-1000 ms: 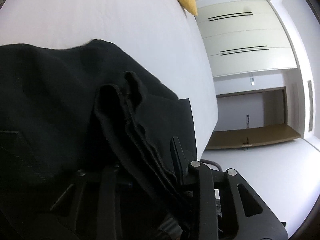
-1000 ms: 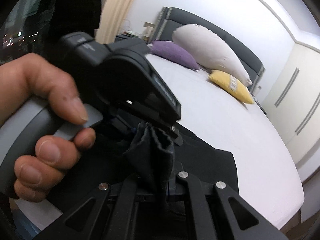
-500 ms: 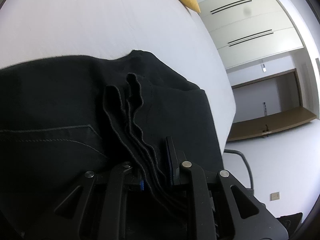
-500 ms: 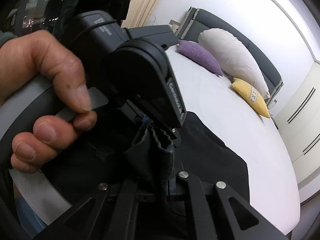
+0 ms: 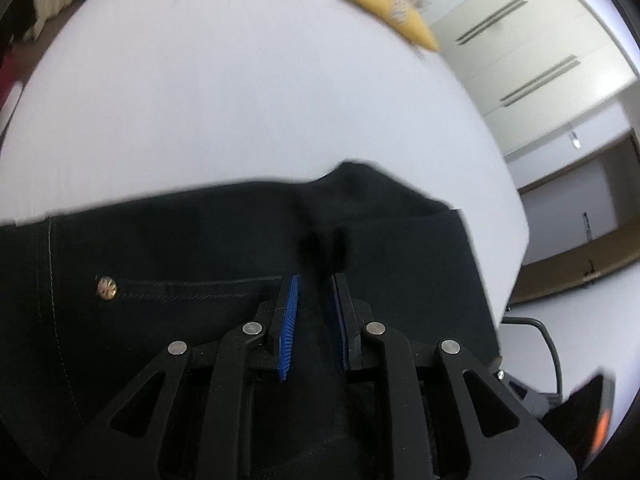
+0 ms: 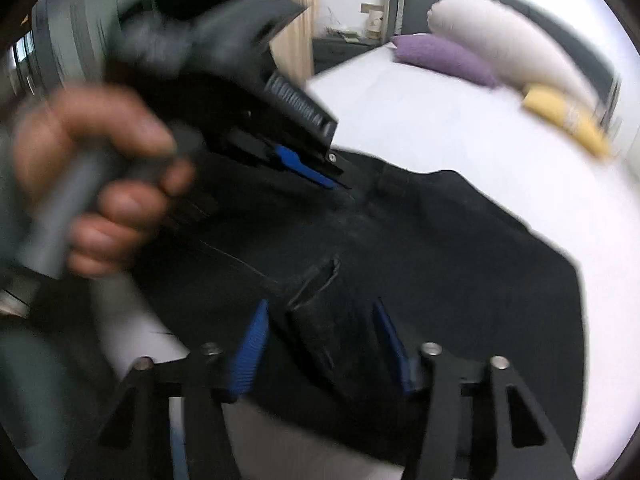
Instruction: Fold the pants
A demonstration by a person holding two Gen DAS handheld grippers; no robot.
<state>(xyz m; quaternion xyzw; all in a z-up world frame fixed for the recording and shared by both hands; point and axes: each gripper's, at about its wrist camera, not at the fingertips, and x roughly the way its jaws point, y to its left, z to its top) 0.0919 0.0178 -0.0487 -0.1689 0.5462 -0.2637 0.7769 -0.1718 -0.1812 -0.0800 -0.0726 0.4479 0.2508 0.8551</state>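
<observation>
Black pants [image 5: 160, 248] lie flat on the white bed [image 5: 240, 100], a brass rivet [image 5: 107, 288] showing at a pocket seam. My left gripper [image 5: 316, 280] hovers just over them; its blue pads [image 5: 290, 320] stand a narrow gap apart with nothing pinched, and a small raised fold sits ahead of the tips. My right gripper [image 6: 320, 304] is opening. A loose fold of the pants [image 6: 460, 260] stands between its blue pads [image 6: 252, 352] without touching them. In the right wrist view a hand [image 6: 100, 184] holds the left gripper [image 6: 320, 176], its tips at the cloth.
A purple pillow [image 6: 440, 58], a white pillow [image 6: 500, 36] and a yellow pillow [image 6: 568, 120] lie at the bed's head. White wardrobe doors [image 5: 520, 40] stand beyond the bed's right edge [image 5: 516, 240], and bare sheet stretches past the pants.
Both grippers had the bunched fold clamped. The right jaws have spread and let it go. The left has drawn back with its pads now bare, and the cloth lies flatter.
</observation>
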